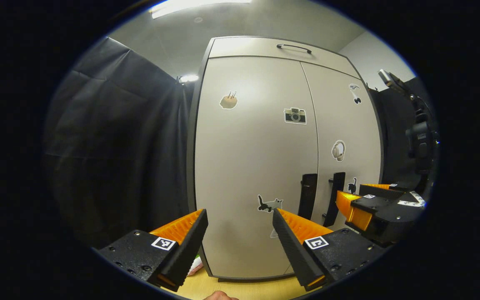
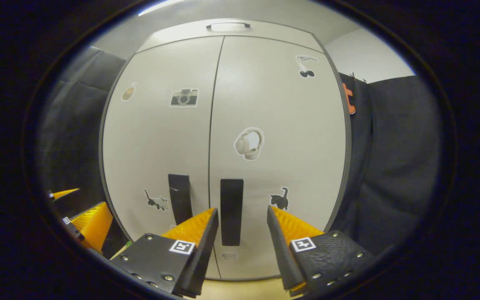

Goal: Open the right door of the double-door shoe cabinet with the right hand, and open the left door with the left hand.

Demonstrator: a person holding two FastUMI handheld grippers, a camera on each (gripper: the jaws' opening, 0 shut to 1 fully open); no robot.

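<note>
Both doors were closed. The left gripper and right gripper gaped empty, the right apparently short of its handle.

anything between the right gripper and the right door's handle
Nothing visible does. In the right gripper view the right gripper is open, with the right door's handle showing straight ahead in the gap between its fingers, and no object lies between them. The right door looks closed.
</note>
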